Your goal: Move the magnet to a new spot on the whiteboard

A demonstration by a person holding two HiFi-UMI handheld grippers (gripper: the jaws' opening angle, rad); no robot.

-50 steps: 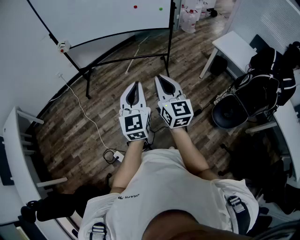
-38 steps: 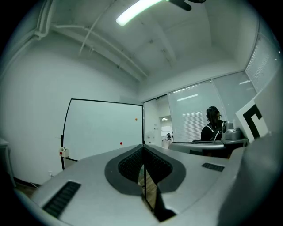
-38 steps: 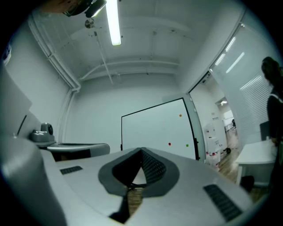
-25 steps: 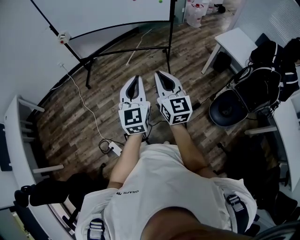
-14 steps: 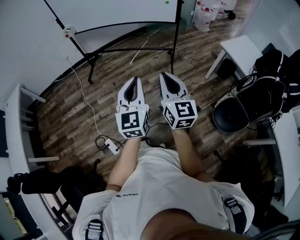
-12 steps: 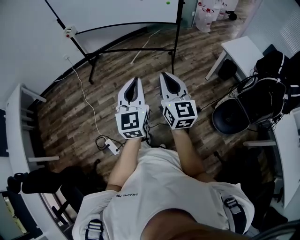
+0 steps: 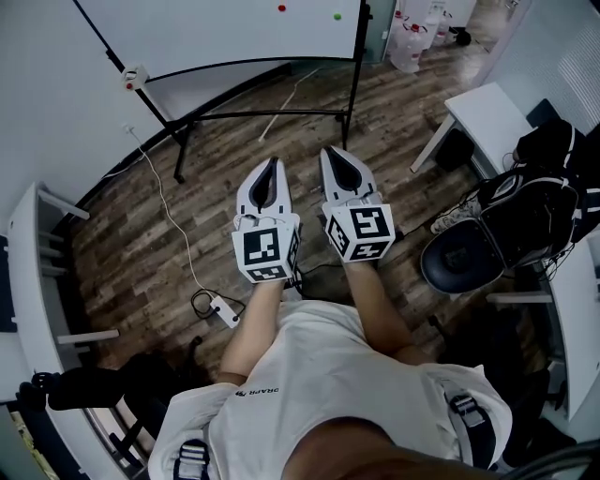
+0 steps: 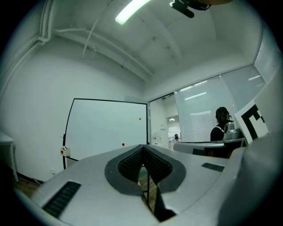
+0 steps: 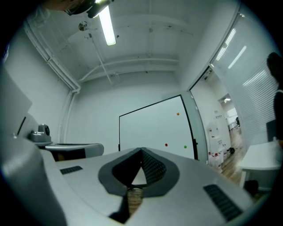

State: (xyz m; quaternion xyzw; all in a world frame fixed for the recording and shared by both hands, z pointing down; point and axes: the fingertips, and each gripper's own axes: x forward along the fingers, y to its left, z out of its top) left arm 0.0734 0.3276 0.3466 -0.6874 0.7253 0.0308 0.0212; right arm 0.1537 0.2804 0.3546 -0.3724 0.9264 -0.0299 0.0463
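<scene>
The left tool (image 7: 272,164) and right tool (image 7: 331,153) are closed, empty; approach the whiteboard (image 7: 206,33), opening one squarely before the red magnet (image 7: 282,7).

A single line of small dark print (image 7: 258,392) sits on the person's white T-shirt (image 7: 328,366) — roughly "ORAPR", too small to be sure. Cubes on the left gripper (image 7: 271,164) and right gripper (image 7: 330,152) carry black-and-white square code markers — patterns, not letters.

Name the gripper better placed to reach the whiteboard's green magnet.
Right, marginally: the right gripper sits almost in line with the green magnet; the left gripper is offset left. Both shut.
</scene>
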